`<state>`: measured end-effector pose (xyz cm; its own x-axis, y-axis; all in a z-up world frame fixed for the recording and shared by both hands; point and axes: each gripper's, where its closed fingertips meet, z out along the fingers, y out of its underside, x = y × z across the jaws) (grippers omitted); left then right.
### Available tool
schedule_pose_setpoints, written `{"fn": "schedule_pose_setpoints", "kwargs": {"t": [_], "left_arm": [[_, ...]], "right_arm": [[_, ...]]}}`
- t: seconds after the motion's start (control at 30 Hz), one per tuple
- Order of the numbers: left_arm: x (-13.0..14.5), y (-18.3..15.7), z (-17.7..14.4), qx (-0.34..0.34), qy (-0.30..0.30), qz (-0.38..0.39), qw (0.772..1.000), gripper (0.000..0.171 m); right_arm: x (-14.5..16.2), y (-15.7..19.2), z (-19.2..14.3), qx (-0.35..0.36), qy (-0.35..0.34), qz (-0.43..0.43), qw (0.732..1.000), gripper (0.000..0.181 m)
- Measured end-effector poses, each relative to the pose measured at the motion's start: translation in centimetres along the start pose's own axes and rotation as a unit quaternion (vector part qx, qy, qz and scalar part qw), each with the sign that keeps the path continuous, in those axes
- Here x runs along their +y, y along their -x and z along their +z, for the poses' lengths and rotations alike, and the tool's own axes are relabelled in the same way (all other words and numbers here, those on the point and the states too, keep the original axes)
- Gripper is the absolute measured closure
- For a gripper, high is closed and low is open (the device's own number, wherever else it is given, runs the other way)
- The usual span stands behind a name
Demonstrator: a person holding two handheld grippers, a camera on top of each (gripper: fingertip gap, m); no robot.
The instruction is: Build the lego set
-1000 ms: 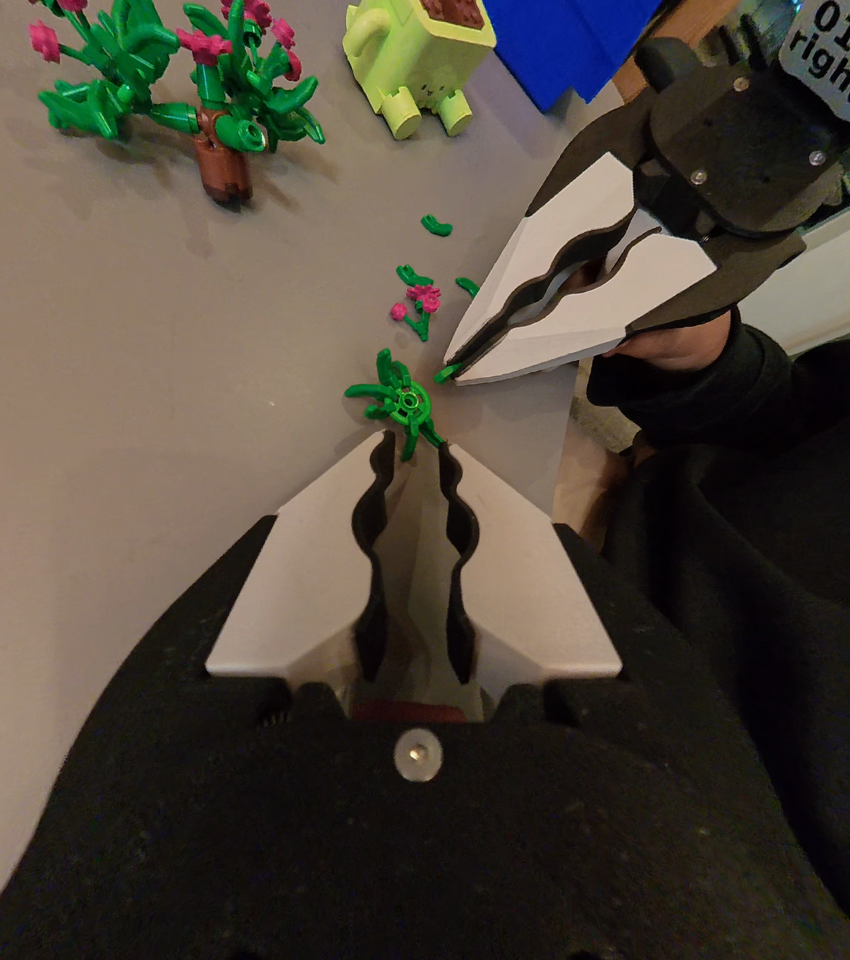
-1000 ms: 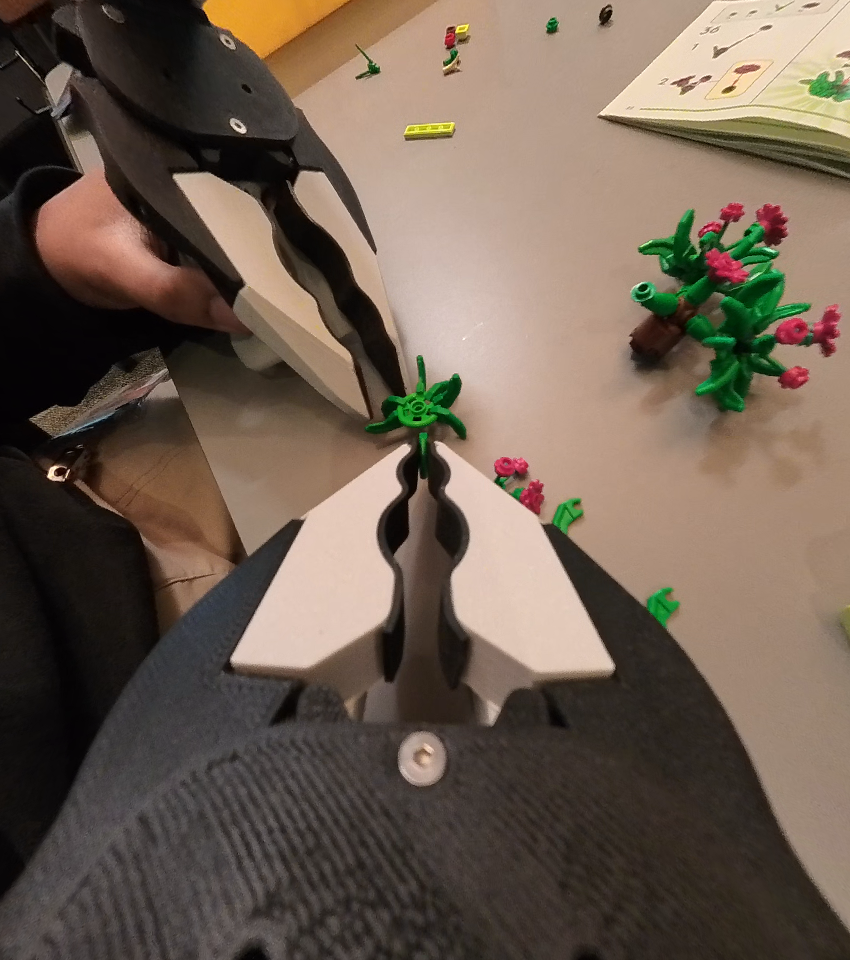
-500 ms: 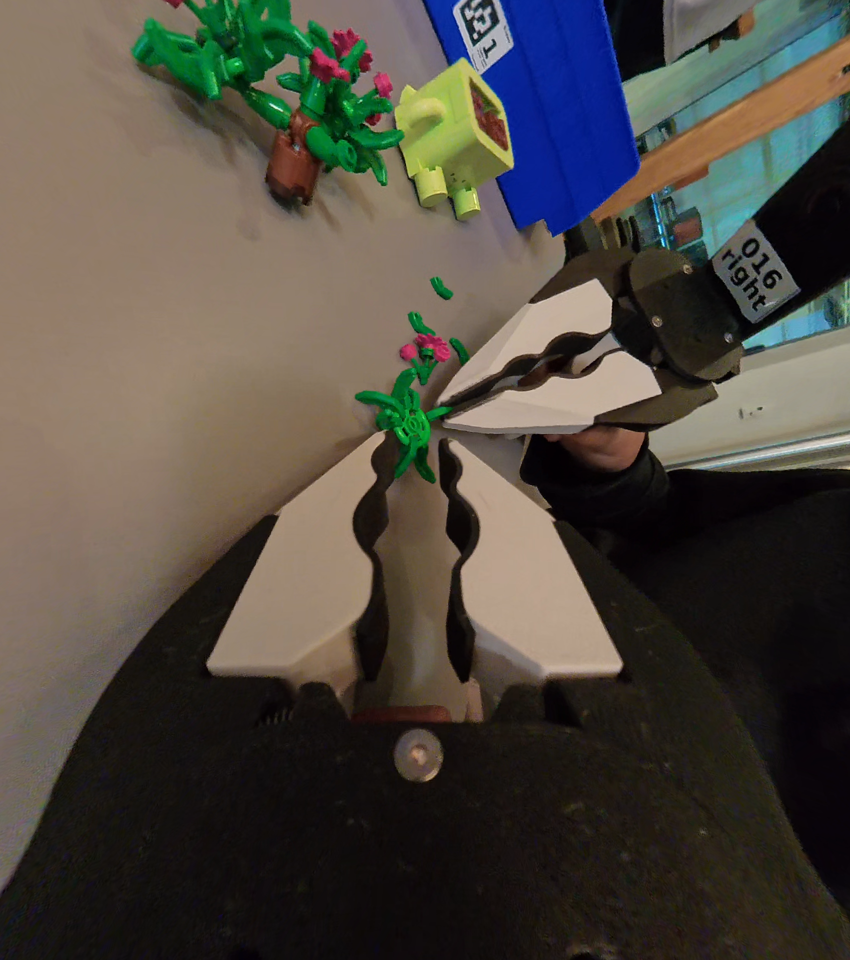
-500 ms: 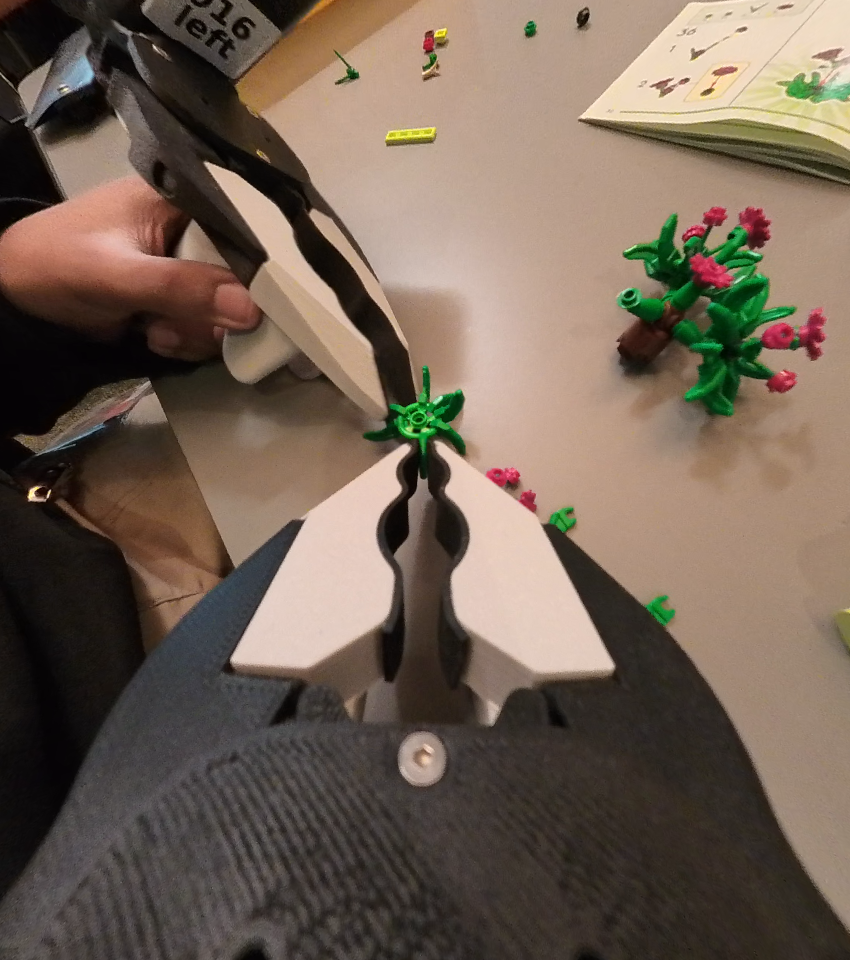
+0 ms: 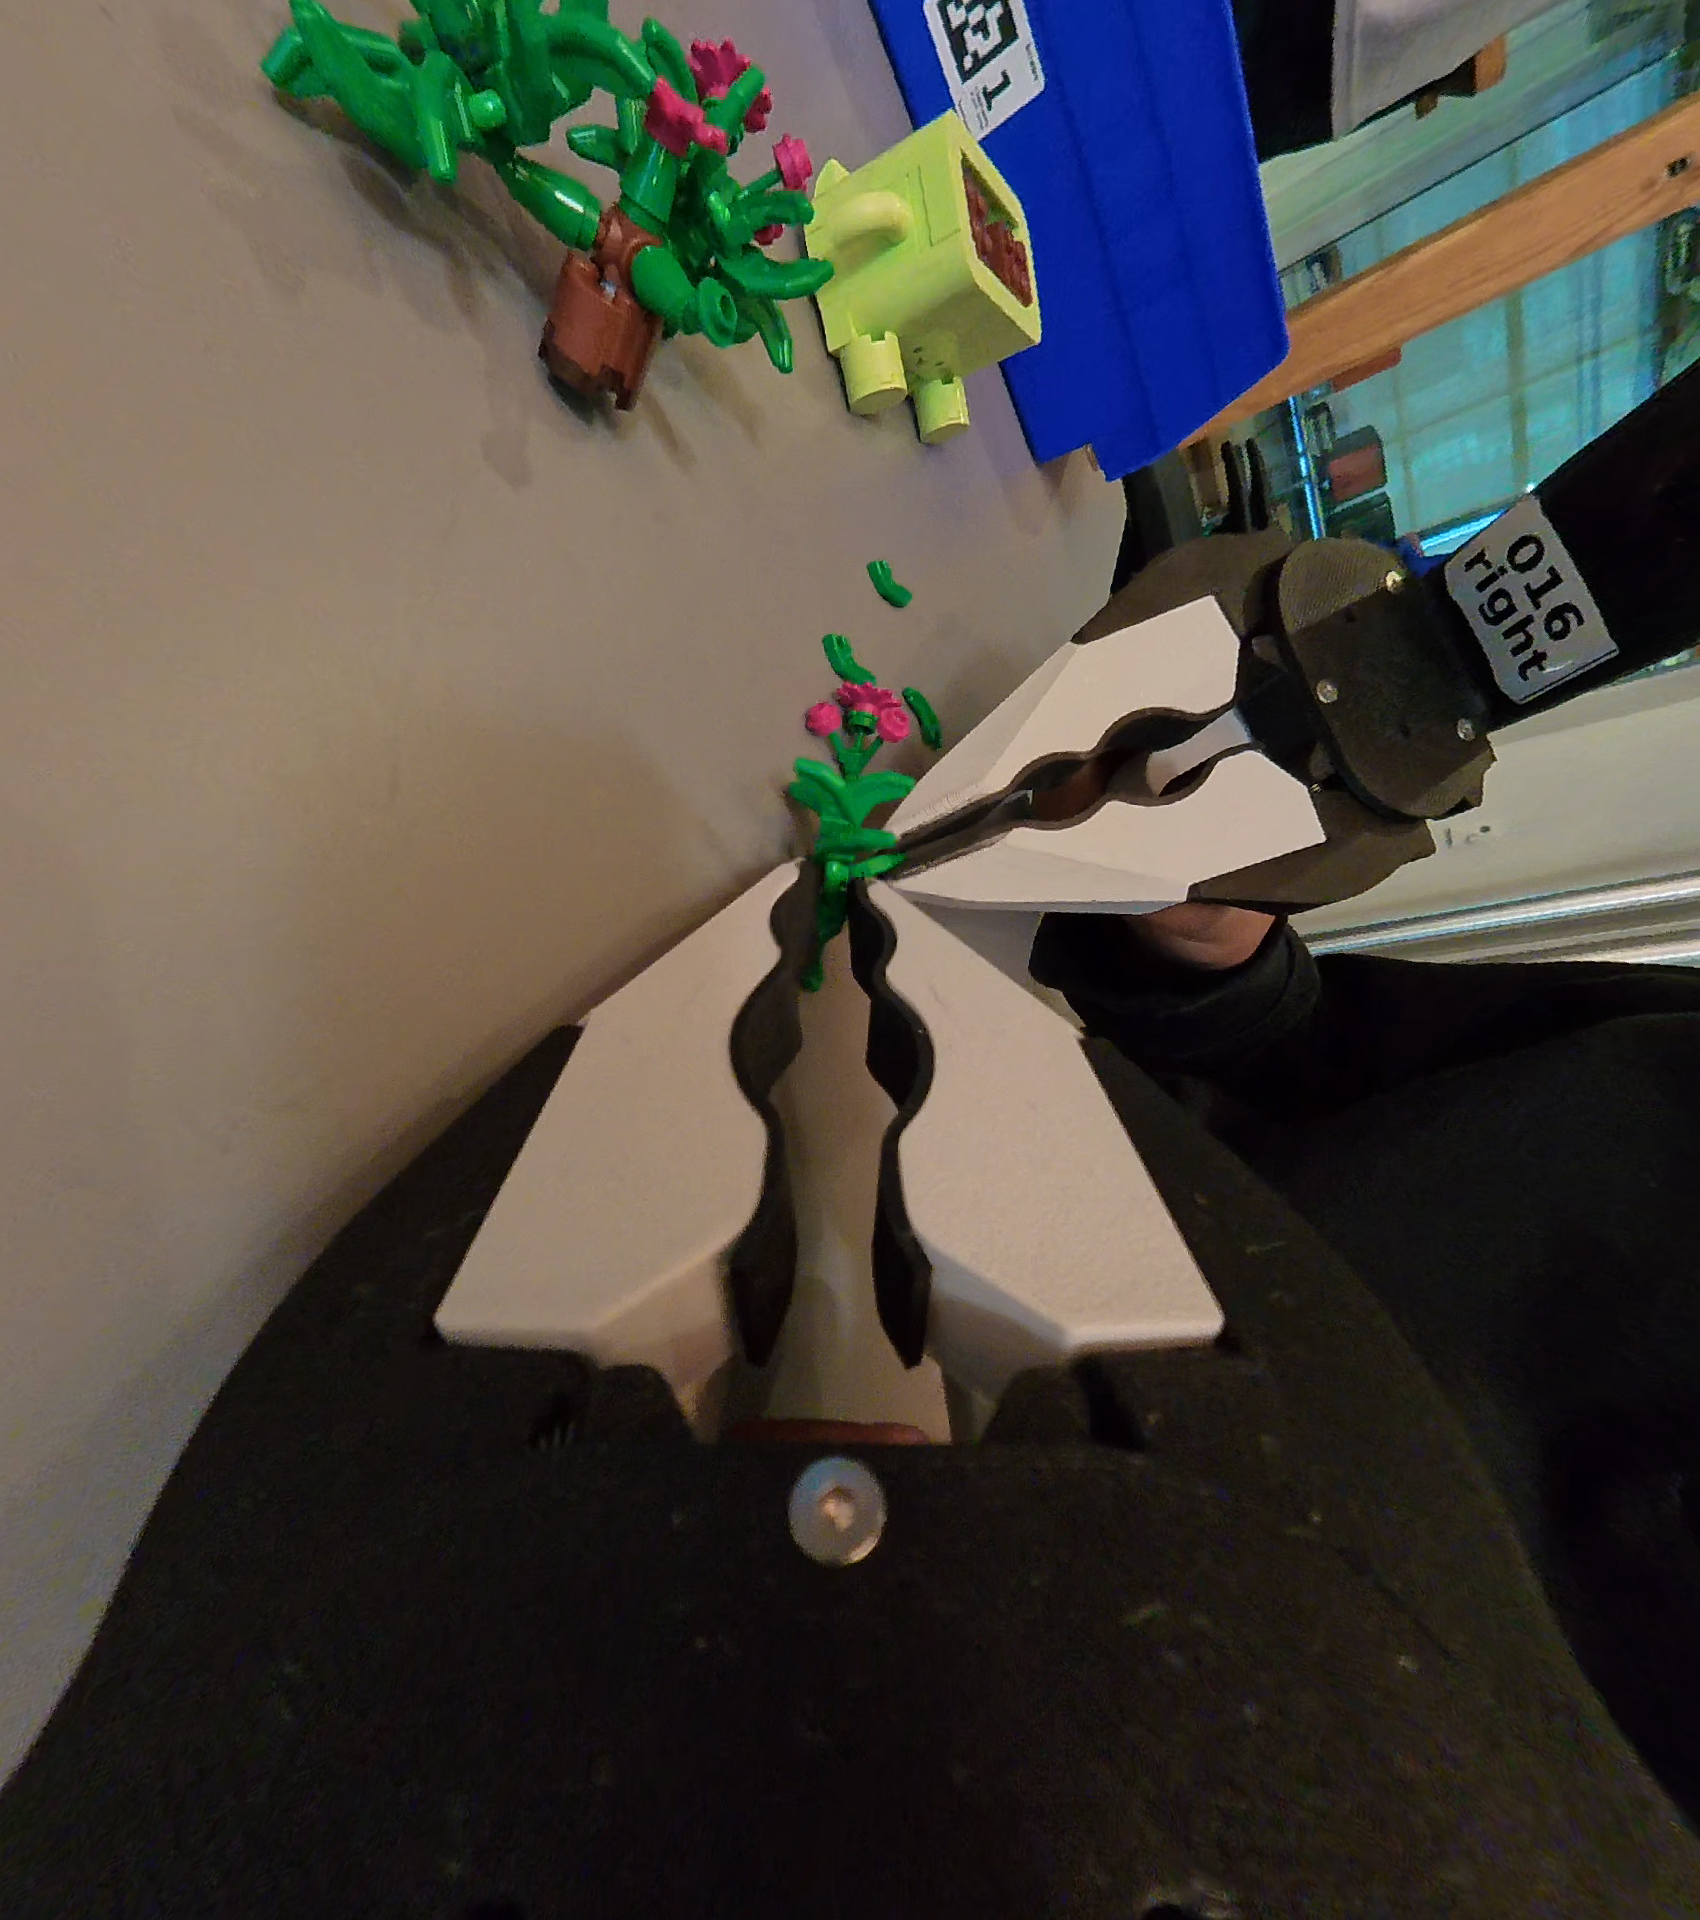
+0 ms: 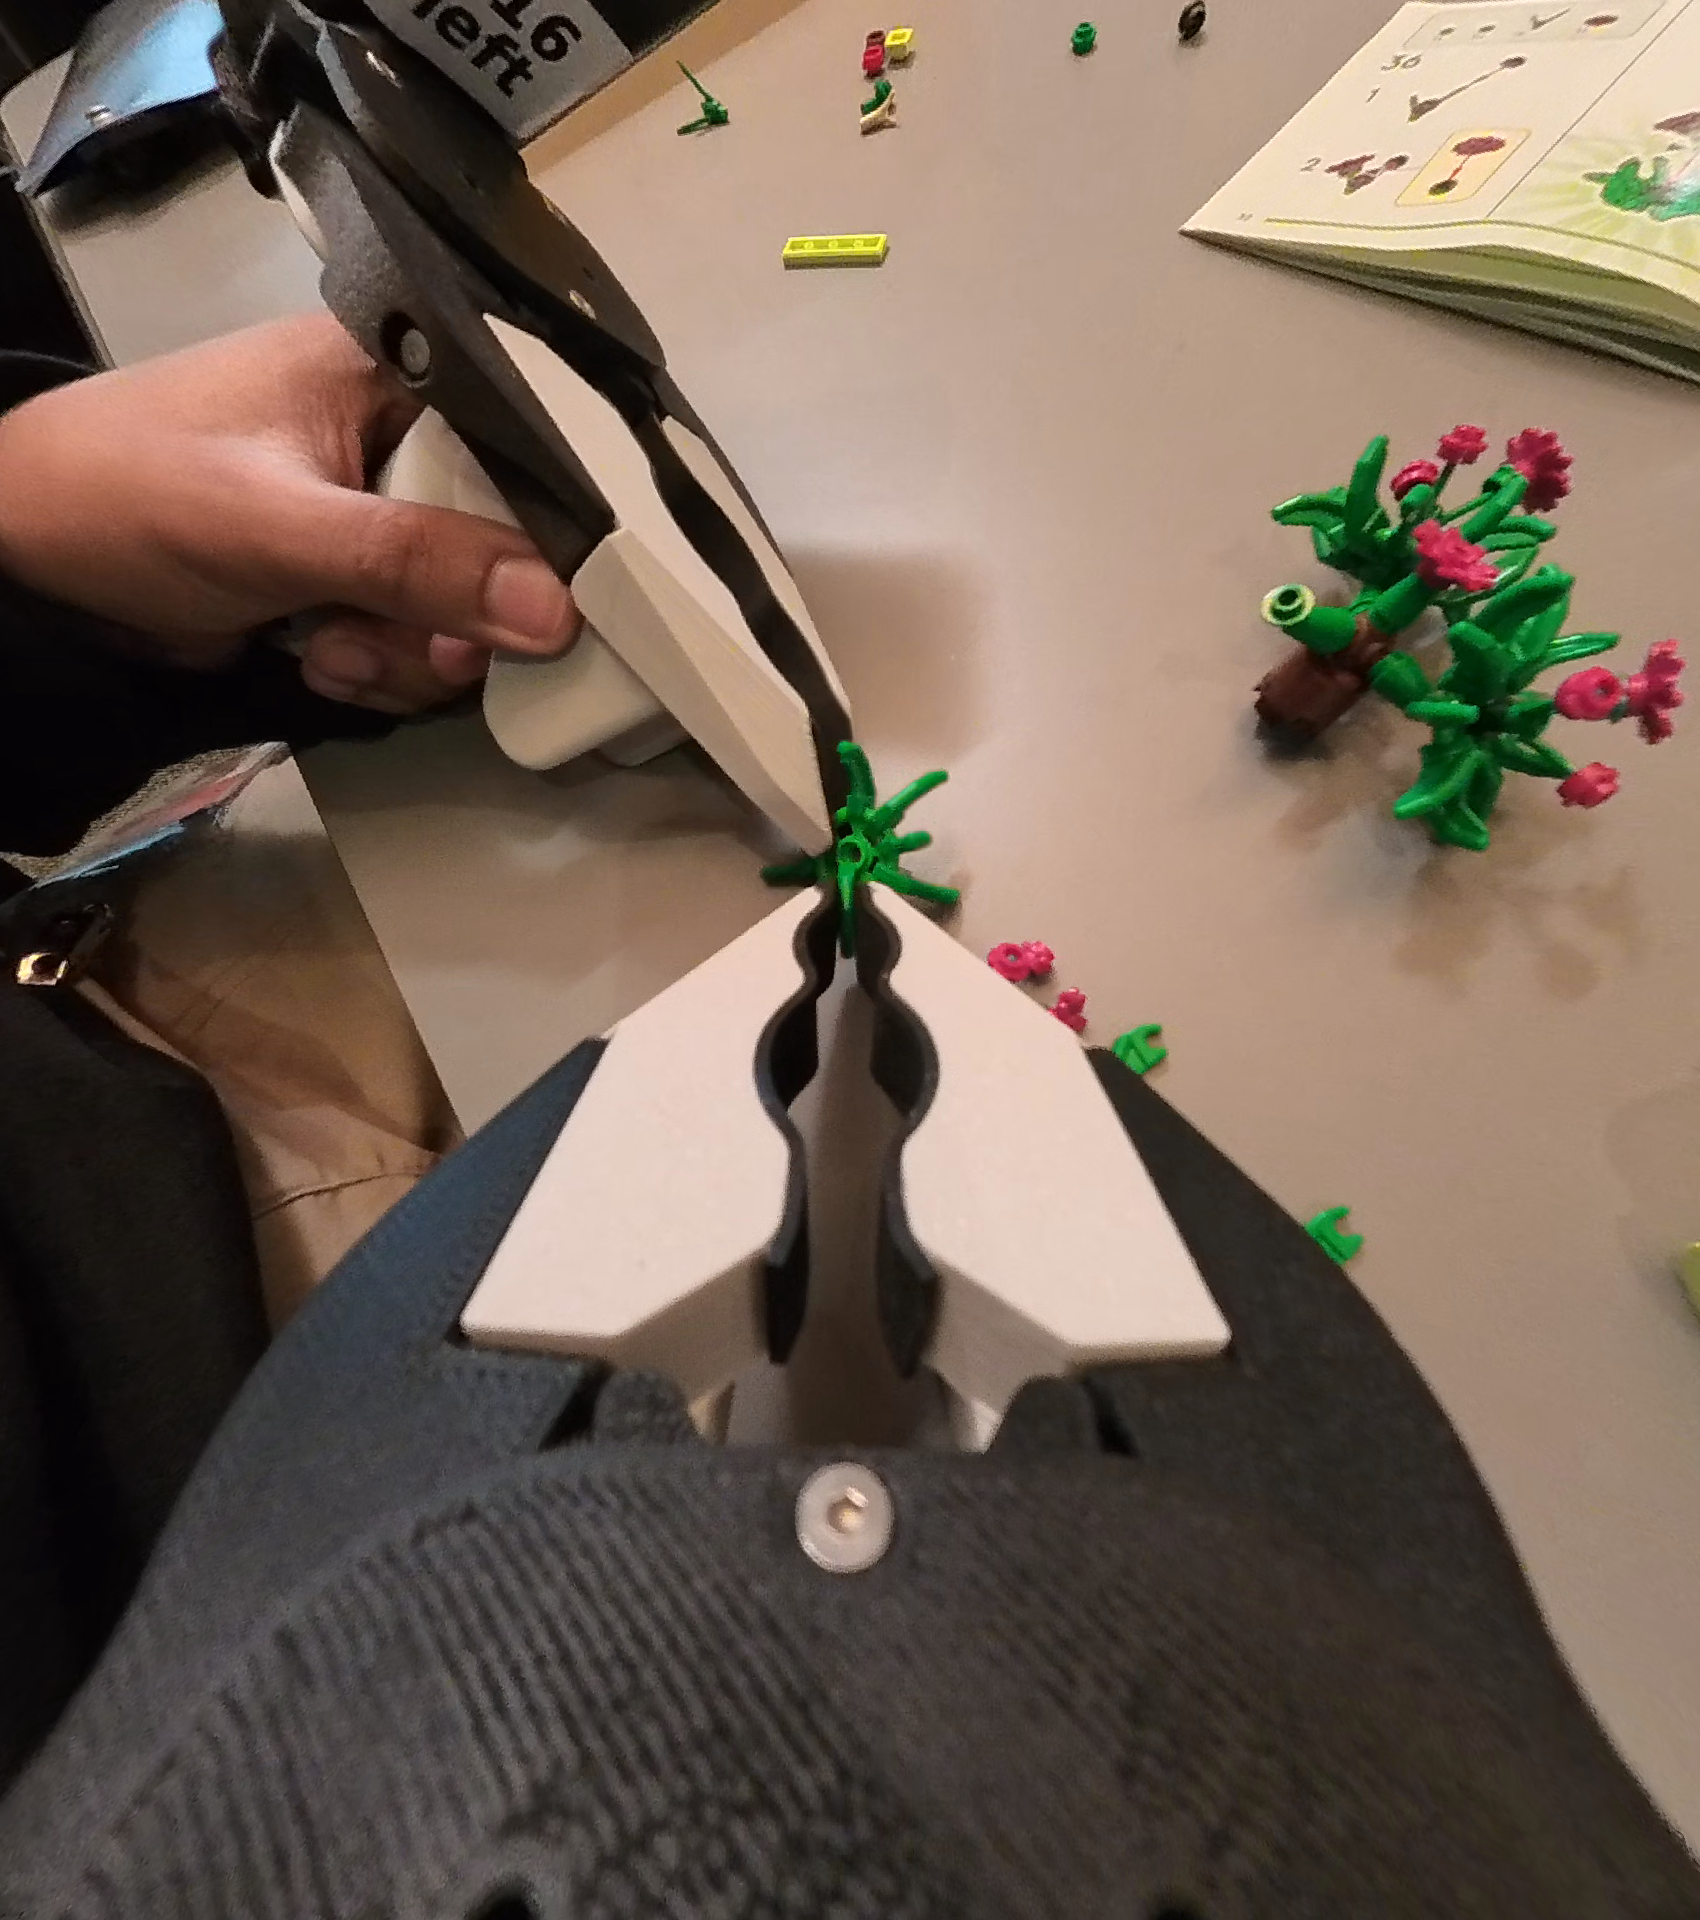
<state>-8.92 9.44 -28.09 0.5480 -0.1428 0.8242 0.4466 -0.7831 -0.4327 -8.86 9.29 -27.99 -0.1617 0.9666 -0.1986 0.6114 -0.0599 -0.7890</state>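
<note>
Right wrist: both pinch leaf piece (image 6: 856,852)

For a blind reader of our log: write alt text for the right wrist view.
Two grippers meet at a small green leaf piece: the right gripper is shut on one of its leaves, and the left gripper, held in a hand, reaches its tip from the upper left. A built flower plant and an open instruction booklet lie on the grey table.
</note>
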Motion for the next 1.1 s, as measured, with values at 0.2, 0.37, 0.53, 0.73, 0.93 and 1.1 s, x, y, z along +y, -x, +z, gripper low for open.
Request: {"fn": "schedule_pose_setpoints", "kwargs": {"t": [0.2,0.37,0.53,0.73,0.93,1.1], "left_arm": [[-1.2,-0.9,-0.8,0.048,-0.041,-0.013,0.998,0.169],[-2.1,-1.7,-1.7,0.088,-0.076,-0.026,0.993,0.169],[-2.7,-4.4,-2.6,0.205,-0.106,-0.07,0.97,0.166],[-2.8,-5.7,-3.0,0.256,-0.121,-0.085,0.955,0.166],[-2.8,-6.2,-3.3,0.273,-0.128,-0.082,0.95,0.166],[-2.7,-6.6,-3.2,0.277,-0.132,-0.079,0.948,0.166]], "right_arm": [[-0.7,0.2,-0.5,-0.003,-0.025,-0.004,1.0,0.181],[-2.5,0.9,-1.5,-0.001,-0.092,-0.036,0.995,0.181],[-4.9,1.7,-3.7,0.053,-0.2,-0.136,0.969,0.181],[-4.9,2.3,-3.9,0.114,-0.215,-0.255,0.936,0.181],[-5.5,2.2,-4.7,0.119,-0.246,-0.239,0.932,0.181],[-5.6,2.4,-4.8,0.117,-0.254,-0.242,0.929,0.181]]}}
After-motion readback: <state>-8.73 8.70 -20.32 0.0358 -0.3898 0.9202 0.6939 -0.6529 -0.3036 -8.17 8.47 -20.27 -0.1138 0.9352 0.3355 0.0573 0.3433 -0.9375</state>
